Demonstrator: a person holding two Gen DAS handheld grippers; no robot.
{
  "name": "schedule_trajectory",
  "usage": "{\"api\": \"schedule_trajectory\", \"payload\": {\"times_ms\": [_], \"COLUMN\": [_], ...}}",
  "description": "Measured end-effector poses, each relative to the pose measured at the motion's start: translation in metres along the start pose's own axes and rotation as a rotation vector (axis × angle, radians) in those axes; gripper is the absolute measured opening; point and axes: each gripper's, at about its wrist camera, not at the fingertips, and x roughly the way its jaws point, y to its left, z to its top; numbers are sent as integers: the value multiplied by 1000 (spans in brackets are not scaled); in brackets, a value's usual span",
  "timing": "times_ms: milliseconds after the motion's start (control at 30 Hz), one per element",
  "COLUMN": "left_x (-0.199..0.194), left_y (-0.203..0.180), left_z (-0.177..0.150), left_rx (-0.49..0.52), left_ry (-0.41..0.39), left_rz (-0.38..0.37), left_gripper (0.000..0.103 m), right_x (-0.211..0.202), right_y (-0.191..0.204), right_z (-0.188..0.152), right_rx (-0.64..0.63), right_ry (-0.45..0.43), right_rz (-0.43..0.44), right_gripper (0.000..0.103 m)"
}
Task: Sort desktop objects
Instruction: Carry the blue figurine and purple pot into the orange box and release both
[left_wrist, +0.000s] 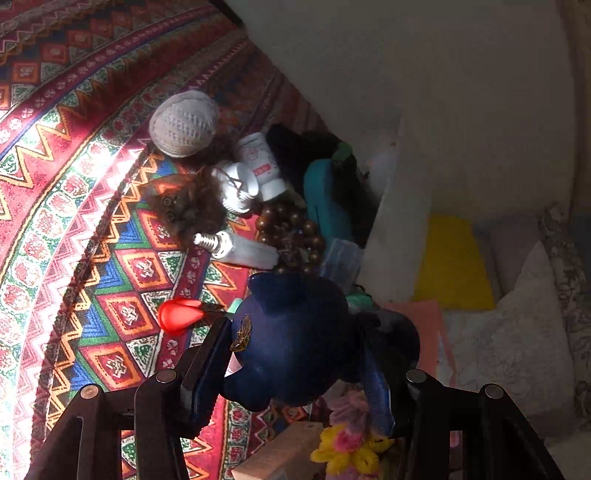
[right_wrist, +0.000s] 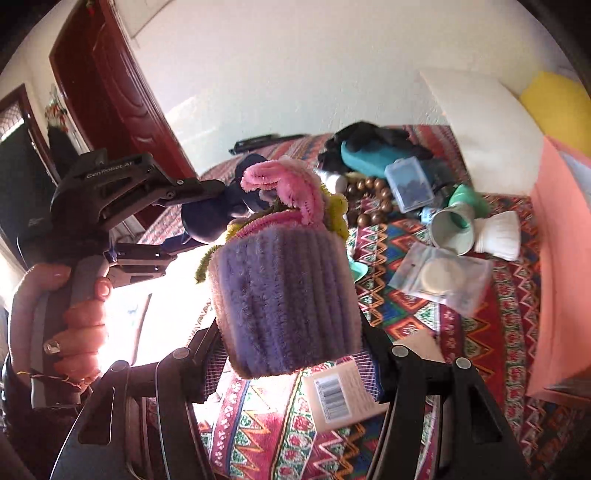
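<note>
Our left gripper (left_wrist: 295, 354) clamps a dark blue plush toy (left_wrist: 291, 332) above the patterned cloth (left_wrist: 110, 229). Our right gripper (right_wrist: 291, 354) pinches a purple pipe-cleaner pot (right_wrist: 284, 295) of pink and yellow flowers (right_wrist: 291, 184), lifted near the bead bracelet (right_wrist: 373, 203).

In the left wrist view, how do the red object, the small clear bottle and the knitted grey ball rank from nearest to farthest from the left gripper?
From the left gripper:
1. Red object, just beyond the left finger, on the cloth.
2. Small clear bottle, lying farther ahead, below the brown furry thing.
3. Knitted grey ball, farthest, at the top of the pile.
</note>
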Motion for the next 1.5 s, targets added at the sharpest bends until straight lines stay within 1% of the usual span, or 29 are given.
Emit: {"api": "schedule_trajectory", "payload": {"times_ms": [167,333,433,600,800,867,967,1033,1100,1167,1333,1400,1433,1500], "left_x": [-32,-49,-52,-46,-23,-12,8,21,36,49,80,91,95,94], "left_y": [-48,-103,-139,-203,-272,-292,-317,-329,-339,-344,-350,-351,-351,-353], "left_z": [-24,-47,-68,-112,-163,-179,-199,-207,-213,-216,-219,-219,-219,-217], "left_rx": [97,220,304,462,611,651,718,749,775,800,856,869,871,861], "left_ry": [-4,2,16,45,111,136,156,166,174,173,153,149,138,82], "left_rz": [-55,-119,-157,-210,-276,-286,-280,-270,-252,-226,-143,-109,-101,-92], "left_gripper": [55,55,55,55,55,55,55,55,55,55,55,55,56,74], "right_x": [-56,-126,-170,-245,-326,-351,-380,-389,-393,-382,-346,-333,-328,-321], "right_y": [-3,-10,-20,-45,-83,-95,-114,-129,-145,-168,-209,-227,-234,-239], "right_z": [-10,-22,-32,-53,-76,-81,-84,-81,-75,-65,-36,-27,-24,-20], "right_rx": [15,32,53,110,197,218,236,241,246,248,254,266,271,283], "right_ry": [-65,-159,-224,-326,-429,-457,-494,-509,-517,-515,-486,-475,-469,-469], "right_rz": [-16,-52,-95,-194,-338,-384,-451,-487,-502,-514,-517,-515,-524,-557], "right_gripper": [63,63,63,63,63,63,63,63,63,63,63,64,68,83]}}
